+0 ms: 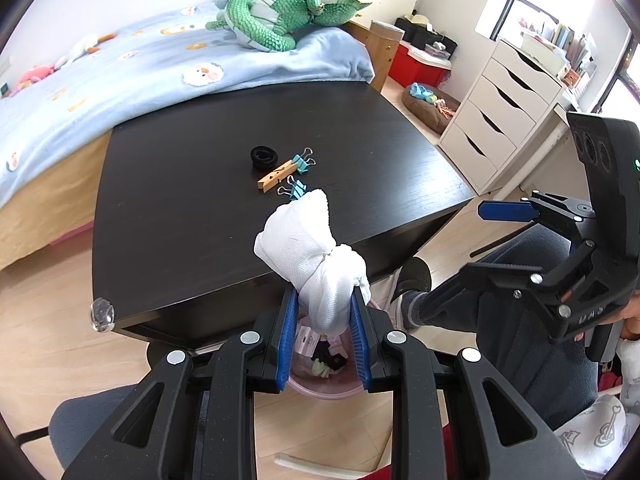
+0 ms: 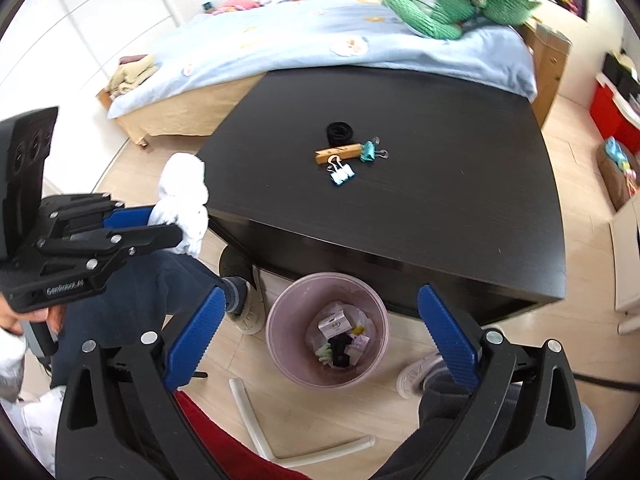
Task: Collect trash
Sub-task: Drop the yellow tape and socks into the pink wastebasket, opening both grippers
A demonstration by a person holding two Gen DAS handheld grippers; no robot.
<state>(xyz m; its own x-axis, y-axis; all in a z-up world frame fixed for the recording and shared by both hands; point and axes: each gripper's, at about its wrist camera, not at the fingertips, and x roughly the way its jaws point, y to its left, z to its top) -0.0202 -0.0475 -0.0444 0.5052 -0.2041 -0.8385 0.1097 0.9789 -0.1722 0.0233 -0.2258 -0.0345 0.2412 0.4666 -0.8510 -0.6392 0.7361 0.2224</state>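
Observation:
My left gripper [image 1: 324,300] is shut on a crumpled white cloth wad [image 1: 310,252], held above the pink trash bin [image 1: 320,390] just off the near edge of the black table [image 1: 180,200]. In the right wrist view the left gripper [image 2: 168,220] and the wad [image 2: 184,200] are at the left, beside the table corner. My right gripper [image 2: 320,320] is open and empty, above the bin [image 2: 280,320], which holds several scraps. On the table lie a black ring [image 2: 339,131], a wooden clothespin [image 2: 338,153] and two blue binder clips [image 2: 341,172].
A bed with a blue blanket [image 1: 120,80] and a green plush toy [image 1: 280,20] stands behind the table. White drawers [image 1: 496,112] are at the right. The person's legs and shoes [image 2: 240,292] are by the bin. A white plastic strip [image 2: 256,428] lies on the floor.

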